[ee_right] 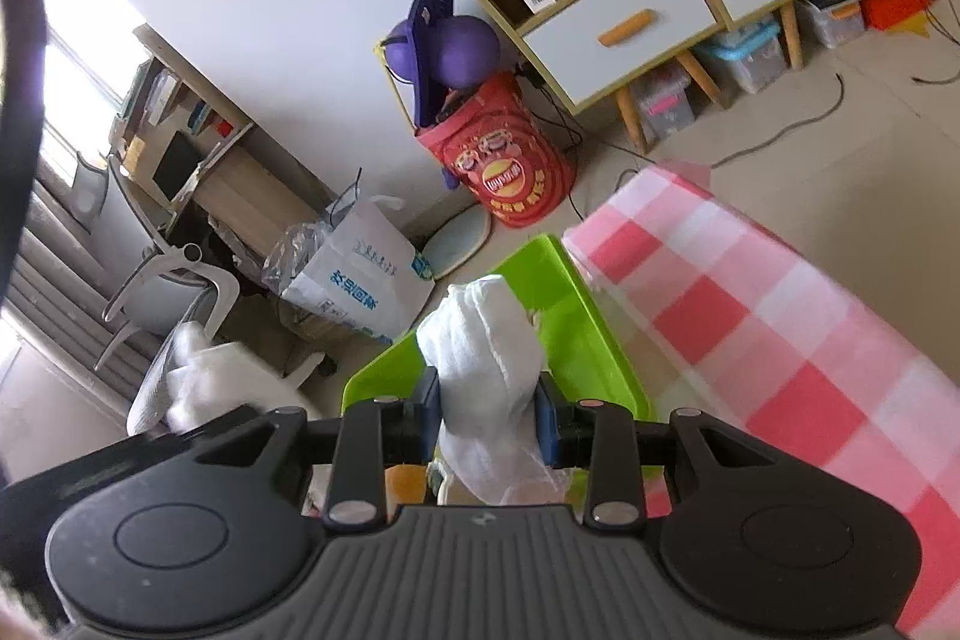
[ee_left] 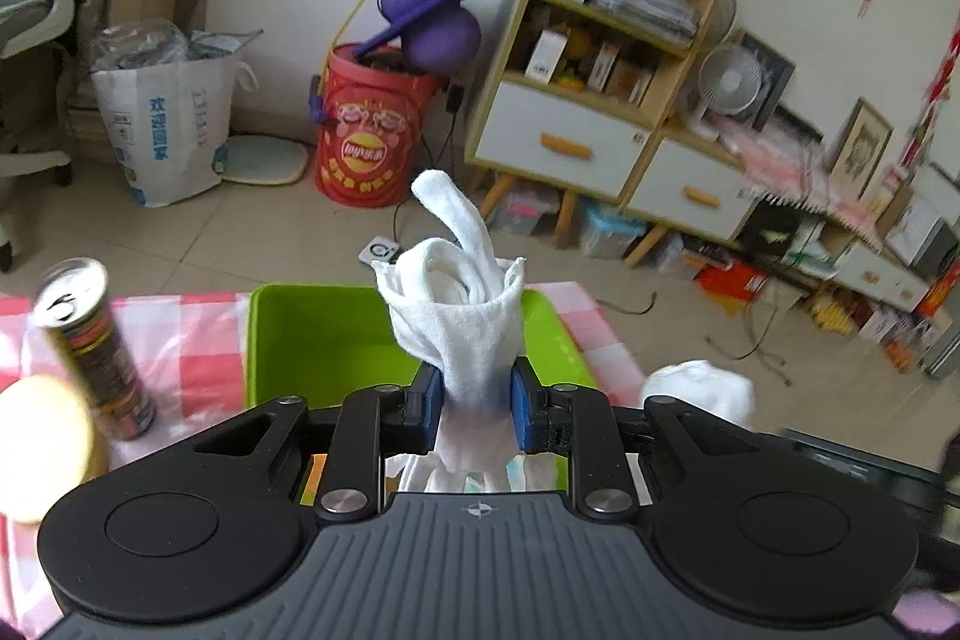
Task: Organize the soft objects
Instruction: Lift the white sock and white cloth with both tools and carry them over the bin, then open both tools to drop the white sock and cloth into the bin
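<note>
A white sock (ee_left: pixel 462 316) is pinched between the blue pads of the left gripper (ee_left: pixel 474 403), its jaws clenched on the bunched middle so that one loose end stands up above them and the rest hangs below. The right gripper (ee_right: pixel 487 418) has its jaws clenched on a second white cloth bundle (ee_right: pixel 486 346), which bulges above the pads and trails below them. Both are held in the air, clear of the table. Beyond and below each pair of jaws lies the green tray (ee_left: pixel 312 334), resting on the pink-checked tablecloth (ee_right: pixel 750 316); from the right wrist view the tray sits ahead and slightly right of the jaws. To the left of the left jaws stand a tall can (ee_left: pixel 90 346) and a pale yellow round object (ee_left: pixel 42 442), both on the cloth. Just right of the left gripper, a white lump (ee_left: pixel 699 391) shows; it is probably the right gripper's bundle.

The likely aim is to drop both pieces into the tray. The main hazards: the grip is on bunched fabric, so a fold may slip and the piece fall outside the rim; the dangling ends could snag on the tray wall; and a leftward swing of the left gripper could topple the can.
</note>
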`<state>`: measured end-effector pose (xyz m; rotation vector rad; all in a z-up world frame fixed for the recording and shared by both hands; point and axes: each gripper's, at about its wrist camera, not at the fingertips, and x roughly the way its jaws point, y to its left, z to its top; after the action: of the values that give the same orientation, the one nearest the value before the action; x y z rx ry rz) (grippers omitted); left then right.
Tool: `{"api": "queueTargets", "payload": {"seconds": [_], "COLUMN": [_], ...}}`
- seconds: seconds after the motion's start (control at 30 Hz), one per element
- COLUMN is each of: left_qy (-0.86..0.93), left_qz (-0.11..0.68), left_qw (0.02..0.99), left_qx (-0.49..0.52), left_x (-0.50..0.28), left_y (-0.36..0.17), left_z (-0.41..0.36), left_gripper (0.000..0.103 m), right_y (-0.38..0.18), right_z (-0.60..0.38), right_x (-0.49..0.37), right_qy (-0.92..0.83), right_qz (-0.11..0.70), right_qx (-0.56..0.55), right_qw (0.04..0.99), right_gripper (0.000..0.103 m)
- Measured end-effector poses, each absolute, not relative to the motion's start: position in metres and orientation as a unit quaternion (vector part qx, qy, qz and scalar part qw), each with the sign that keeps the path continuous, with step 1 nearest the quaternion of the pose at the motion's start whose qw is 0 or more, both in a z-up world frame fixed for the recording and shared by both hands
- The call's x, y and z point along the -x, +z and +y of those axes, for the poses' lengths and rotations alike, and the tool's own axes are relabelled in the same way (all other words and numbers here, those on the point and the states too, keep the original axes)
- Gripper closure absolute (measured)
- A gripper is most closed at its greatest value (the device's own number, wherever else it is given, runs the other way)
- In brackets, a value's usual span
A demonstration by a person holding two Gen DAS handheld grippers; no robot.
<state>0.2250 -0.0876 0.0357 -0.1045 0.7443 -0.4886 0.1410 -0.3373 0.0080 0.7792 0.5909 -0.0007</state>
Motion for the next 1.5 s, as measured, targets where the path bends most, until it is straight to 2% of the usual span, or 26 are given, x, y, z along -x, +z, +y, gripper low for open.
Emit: {"api": "queueTargets", "payload": {"seconds": [0.17,0.43,0.87,0.97,1.03,1.1,1.17,1.23,1.3,1.5], "left_qy": [-0.225,-0.208,-0.205,-0.209,-0.211,-0.215,-0.213,-0.218,-0.223,-0.223], "left_qz": [0.382,0.435,0.472,0.471,0.461,0.448,0.439,0.436,0.427,0.414], "left_qw": [0.896,0.876,0.857,0.857,0.861,0.867,0.873,0.873,0.876,0.882], "left_qx": [0.008,-0.030,-0.030,-0.029,-0.027,-0.029,-0.027,-0.022,-0.024,-0.025], "left_x": [-0.264,-0.293,-0.305,-0.306,-0.304,-0.300,-0.296,-0.292,-0.285,-0.261], "left_y": [0.003,-0.044,-0.049,-0.049,-0.046,-0.043,-0.038,-0.033,-0.027,-0.010], "left_z": [-0.106,-0.114,-0.115,-0.117,-0.116,-0.116,-0.114,-0.112,-0.110,-0.097], "left_gripper": [0.080,0.080,0.078,0.073,0.058,0.038,0.034,0.030,0.021,0.017], "right_y": [-0.006,-0.026,-0.032,-0.031,-0.029,-0.027,-0.024,-0.019,-0.012,0.010], "right_z": [-0.331,-0.305,-0.301,-0.301,-0.302,-0.303,-0.304,-0.305,-0.305,-0.309], "right_x": [-0.154,-0.164,-0.162,-0.162,-0.162,-0.162,-0.160,-0.157,-0.154,-0.137], "right_qy": [0.012,0.001,0.011,0.013,0.016,0.025,0.032,0.031,0.030,0.017], "right_qz": [0.277,0.311,0.324,0.325,0.328,0.327,0.321,0.322,0.320,0.320], "right_qx": [-0.350,-0.258,-0.244,-0.242,-0.246,-0.255,-0.266,-0.265,-0.254,-0.223], "right_qw": [0.895,0.915,0.914,0.914,0.912,0.910,0.908,0.908,0.912,0.921], "right_gripper": [0.087,0.087,0.086,0.086,0.079,0.060,0.049,0.048,0.046,0.042]}}
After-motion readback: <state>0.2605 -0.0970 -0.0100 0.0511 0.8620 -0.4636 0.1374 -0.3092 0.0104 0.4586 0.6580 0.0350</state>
